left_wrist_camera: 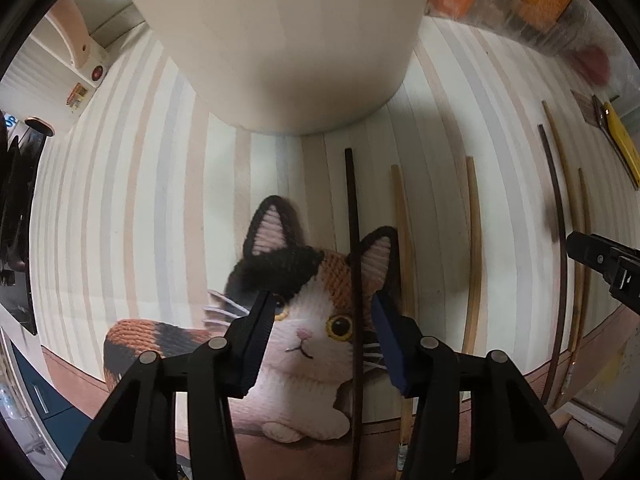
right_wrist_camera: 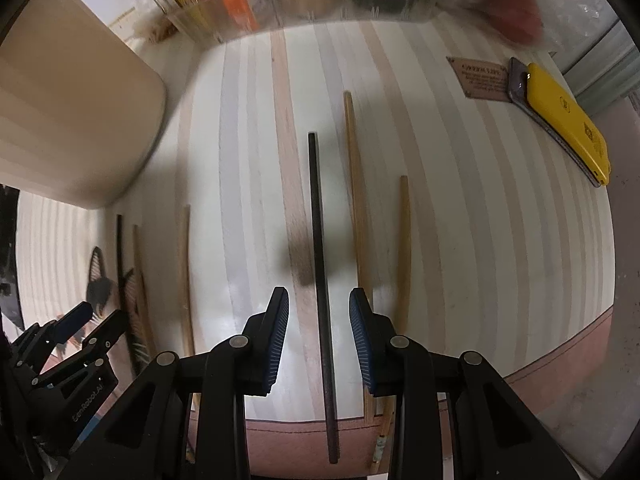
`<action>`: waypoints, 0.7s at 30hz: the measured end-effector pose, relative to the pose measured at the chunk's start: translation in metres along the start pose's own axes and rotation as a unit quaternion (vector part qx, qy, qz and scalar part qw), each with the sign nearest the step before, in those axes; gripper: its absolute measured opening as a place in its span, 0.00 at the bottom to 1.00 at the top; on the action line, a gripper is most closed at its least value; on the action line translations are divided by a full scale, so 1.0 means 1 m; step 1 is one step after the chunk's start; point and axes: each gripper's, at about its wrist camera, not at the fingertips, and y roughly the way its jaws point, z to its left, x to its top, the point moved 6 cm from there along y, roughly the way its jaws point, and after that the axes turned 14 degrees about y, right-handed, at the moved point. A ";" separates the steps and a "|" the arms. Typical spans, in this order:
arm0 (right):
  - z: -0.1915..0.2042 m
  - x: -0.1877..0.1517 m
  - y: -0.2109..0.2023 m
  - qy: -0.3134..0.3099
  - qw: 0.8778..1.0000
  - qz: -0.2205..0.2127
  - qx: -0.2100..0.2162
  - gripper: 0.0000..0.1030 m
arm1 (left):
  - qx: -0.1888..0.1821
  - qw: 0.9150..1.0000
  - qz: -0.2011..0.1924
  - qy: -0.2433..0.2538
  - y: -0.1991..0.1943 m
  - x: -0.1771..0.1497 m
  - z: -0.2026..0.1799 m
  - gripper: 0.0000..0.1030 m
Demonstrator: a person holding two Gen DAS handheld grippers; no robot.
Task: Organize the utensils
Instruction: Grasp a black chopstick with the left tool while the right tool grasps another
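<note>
Right tongs (right_wrist_camera: 319, 336) spread astride the black chopstick (right_wrist_camera: 320, 248) at mid-frame, my left tongs (left_wrist_camera: 323, 334) spread over the cat toy (left_wrist_camera: 308, 344) and another dark chopstick (left_wrist_camera: 354, 280); closing off-centre could roll either away.

Cream container (left_wrist_camera: 280, 40) top cropped; red object (right_wrist_camera: 514, 14) blurred; label (right_wrist_camera: 480, 78) text illegible.
</note>
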 end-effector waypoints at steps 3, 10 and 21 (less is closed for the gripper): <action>-0.002 -0.001 0.009 -0.003 1.000 0.007 -0.012 0.32 | -0.001 1.000 0.000 0.000 0.004 -0.001 -0.001 0.30; -0.004 -0.005 0.023 -0.009 0.999 0.007 -0.039 0.15 | -0.002 1.000 -0.006 -0.002 0.005 0.000 0.004 0.04; 0.003 -0.031 0.030 -0.006 0.998 0.054 0.013 0.06 | -0.014 0.999 0.014 -0.047 0.004 -0.039 0.055 0.04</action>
